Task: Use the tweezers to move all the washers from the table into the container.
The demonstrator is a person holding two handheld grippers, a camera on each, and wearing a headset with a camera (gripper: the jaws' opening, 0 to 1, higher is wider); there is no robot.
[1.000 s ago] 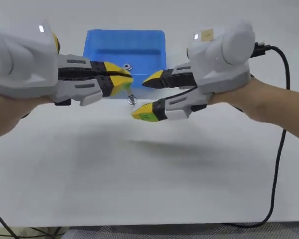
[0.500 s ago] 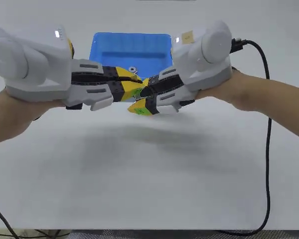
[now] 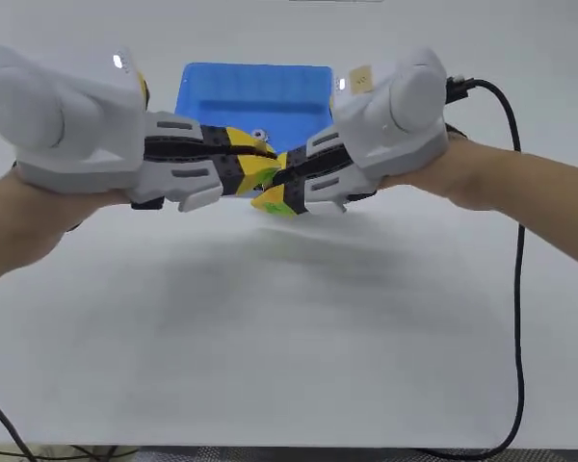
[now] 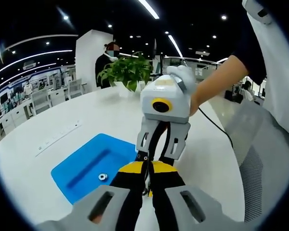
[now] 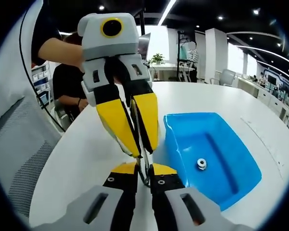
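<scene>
My left gripper and right gripper meet tip to tip just in front of the blue container. Thin metal tweezers run between them. In the right gripper view my right gripper is shut on one end, and the left gripper opposite pinches the tweezers between its yellow jaws. My left gripper stands shut in its own view, facing the right gripper. One metal washer lies in the container, also visible as washer and washer.
The white table spreads wide in front of the grippers. A black cable trails from the right gripper down past the table's front edge. A potted plant and a person stand at the table's far side.
The right gripper, open and apart a second ago, has moved left to the left gripper's tips and shut on the tweezers. Both grippers now sit slightly nearer the container.
</scene>
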